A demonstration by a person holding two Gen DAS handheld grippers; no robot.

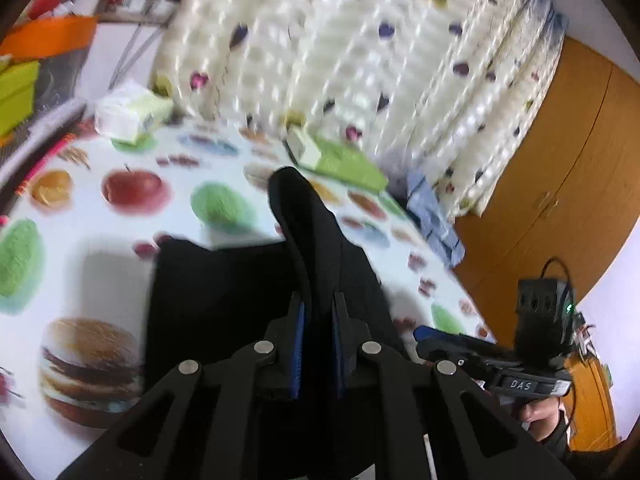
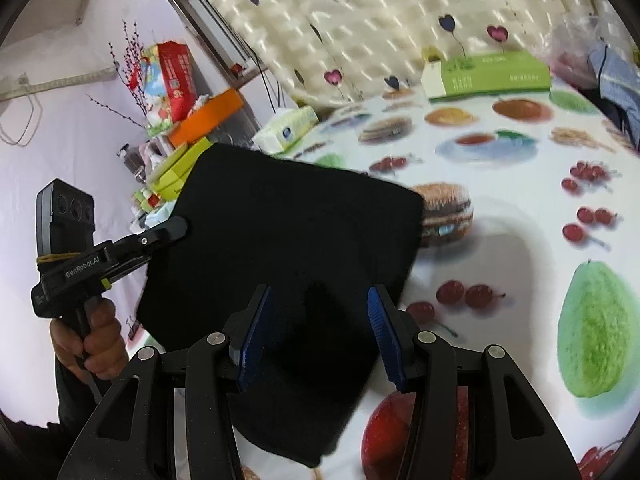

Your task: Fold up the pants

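Your left gripper was clamped on a raised fold of the black pants, jaws nearly together with the cloth pinched between the blue pads. The pants were a compact folded block on the fruit-print tablecloth; in the right view that block sat dead centre.

Your right gripper stood with jaws apart over the near edge of the pants, pads clear of the fabric, holding nothing.

Risks as I read them:
- The pinch looked thin. A fast lift could have slipped the fold out or dragged the whole stack open.
- With nothing pinning the lower layers, the block could have slid toward 9 o'clock.

Room:
- Left view: tissue pack at 11 o'clock and green box at 12 o'clock, both well apart from the pants.
- Bare cloth lay open at 9 and 2 o'clock.
- The table's near edge ran close under the right gripper.
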